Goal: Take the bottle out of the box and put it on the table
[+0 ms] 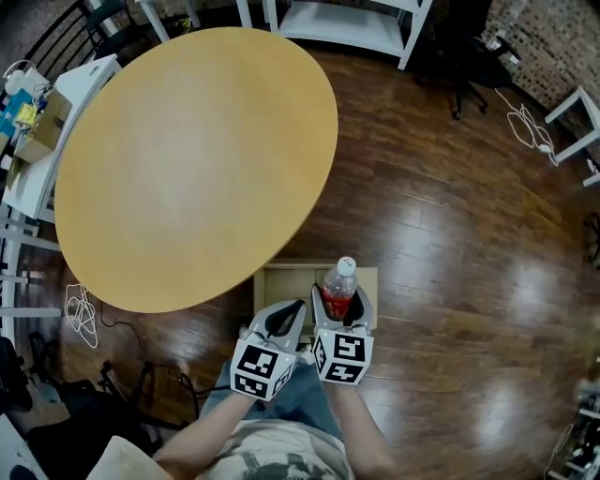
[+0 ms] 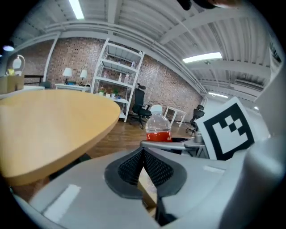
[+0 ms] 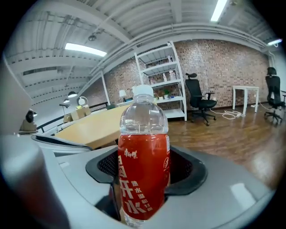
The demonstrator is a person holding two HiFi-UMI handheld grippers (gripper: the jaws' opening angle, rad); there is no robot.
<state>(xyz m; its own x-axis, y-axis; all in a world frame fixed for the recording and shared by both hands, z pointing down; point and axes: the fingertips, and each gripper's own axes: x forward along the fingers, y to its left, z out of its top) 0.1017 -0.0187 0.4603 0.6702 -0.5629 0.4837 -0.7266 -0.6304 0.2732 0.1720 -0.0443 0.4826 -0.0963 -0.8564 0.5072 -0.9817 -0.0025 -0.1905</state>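
Note:
A clear bottle (image 1: 339, 286) with a red label and white cap stands upright in my right gripper (image 1: 341, 319), whose jaws are shut on its red-labelled body (image 3: 144, 174). It is held above the open cardboard box (image 1: 292, 278) on the floor, just off the round wooden table's (image 1: 187, 159) near edge. My left gripper (image 1: 283, 321) is beside it on the left, its black pads (image 2: 134, 169) pressed together with nothing between them. From the left gripper view the bottle (image 2: 157, 127) shows to the right, past the table edge (image 2: 53, 129).
White shelving (image 1: 347, 23) stands beyond the table, and a black office chair (image 1: 464, 56) at the back right. A white side table with small boxes (image 1: 37, 122) is at the left. Cables (image 1: 80, 314) lie on the dark wooden floor.

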